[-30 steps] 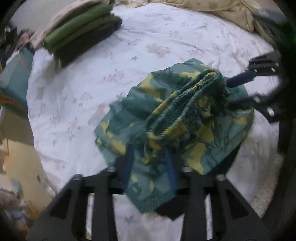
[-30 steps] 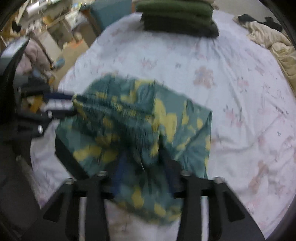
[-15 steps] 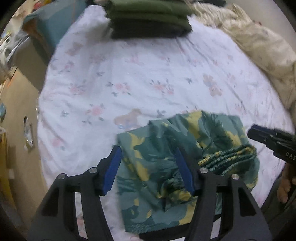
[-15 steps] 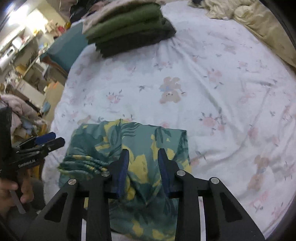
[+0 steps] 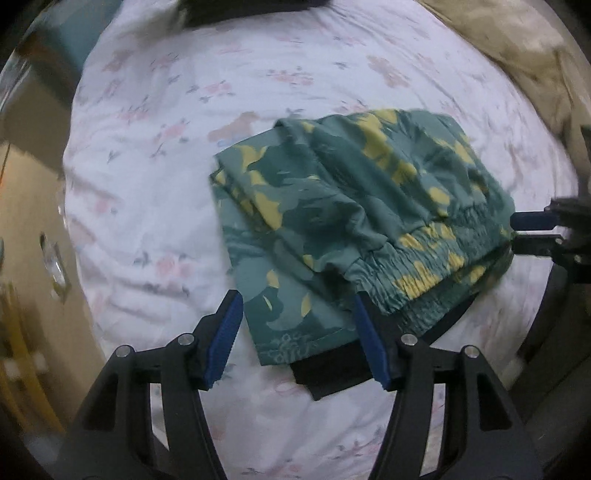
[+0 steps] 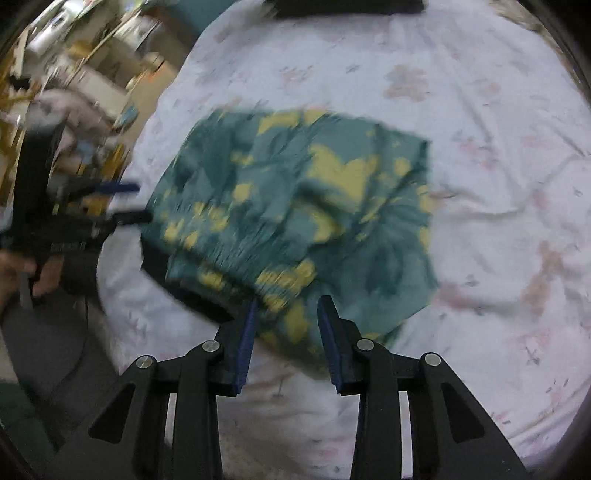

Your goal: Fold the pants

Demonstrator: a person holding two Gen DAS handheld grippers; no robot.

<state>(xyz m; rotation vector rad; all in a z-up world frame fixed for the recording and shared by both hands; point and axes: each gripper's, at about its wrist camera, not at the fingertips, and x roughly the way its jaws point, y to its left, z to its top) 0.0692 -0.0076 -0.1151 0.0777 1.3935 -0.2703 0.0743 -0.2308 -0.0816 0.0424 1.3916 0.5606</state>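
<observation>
The green pants with yellow leaf print (image 5: 351, 206) lie folded flat on the white floral bedsheet (image 5: 155, 184), elastic waistband toward me. My left gripper (image 5: 298, 299) stands open over the near corner; the cloth lies between its blue pads (image 5: 225, 332) without being pinched. In the right wrist view, which is blurred, the pants (image 6: 303, 206) spread ahead of my right gripper (image 6: 289, 301). Its jaws are opening, with the waistband edge lying loose between them. The left gripper (image 6: 125, 203) shows at the pants' left edge, the right gripper (image 5: 517, 232) at the waistband's right end.
A flat black thing (image 5: 332, 373) pokes out from under the pants. A stack of folded dark garments (image 6: 347, 5) sits at the far end of the bed. A beige blanket (image 5: 517, 48) is bunched at the far right. Room clutter (image 6: 74, 85) lies past the left edge. A hand (image 6: 14, 266) holds the left gripper.
A second ago both grippers held the bunched waistband up. Now the pants lie folded flat on the sheet, both grips are released, and the left jaws stand wider.
</observation>
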